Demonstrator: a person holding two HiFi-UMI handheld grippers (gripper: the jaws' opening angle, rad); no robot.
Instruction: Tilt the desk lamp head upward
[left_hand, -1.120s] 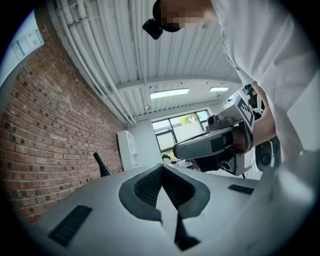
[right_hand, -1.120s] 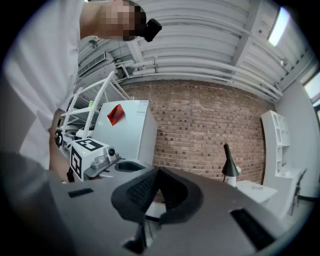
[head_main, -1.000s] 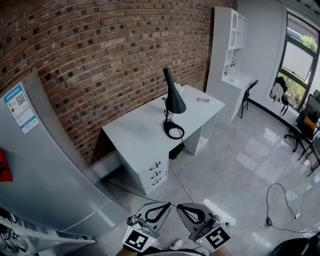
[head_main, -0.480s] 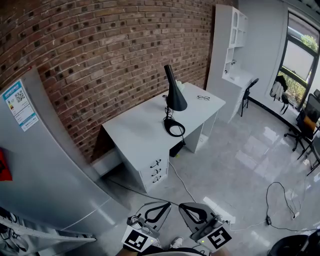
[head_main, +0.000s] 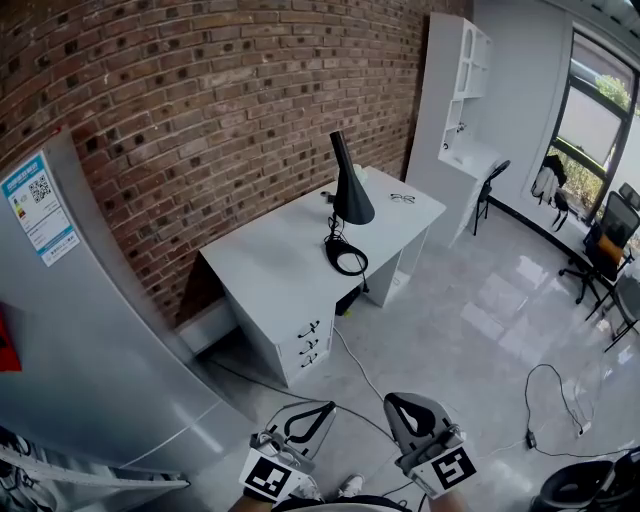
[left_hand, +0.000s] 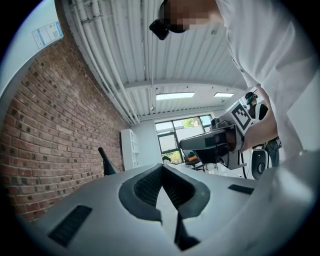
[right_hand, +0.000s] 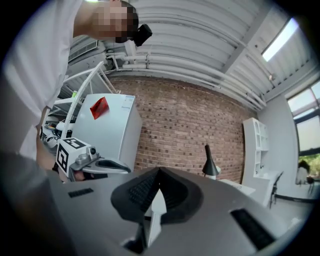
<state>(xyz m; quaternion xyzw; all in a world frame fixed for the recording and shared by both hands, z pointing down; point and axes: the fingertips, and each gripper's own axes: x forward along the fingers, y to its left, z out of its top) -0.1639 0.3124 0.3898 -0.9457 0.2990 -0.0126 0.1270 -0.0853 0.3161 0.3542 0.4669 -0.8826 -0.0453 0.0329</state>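
Closed, empty left gripper (head_main: 325, 410) and right gripper (head_main: 395, 402) hover over open floor (head_main: 470, 330); lamp (head_main: 348, 195) stands far, near worktop's (head_main: 270, 270) right edge.

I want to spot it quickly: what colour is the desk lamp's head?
The lamp head is black; the head view shows it best, against the white desk.

We read office: white desk (head_main: 280, 265) with desk lamp (head_main: 350, 200) at 12 o'clock, swivel chairs (head_main: 607, 245) at 3, shelf unit (head_main: 455, 90) at 1.
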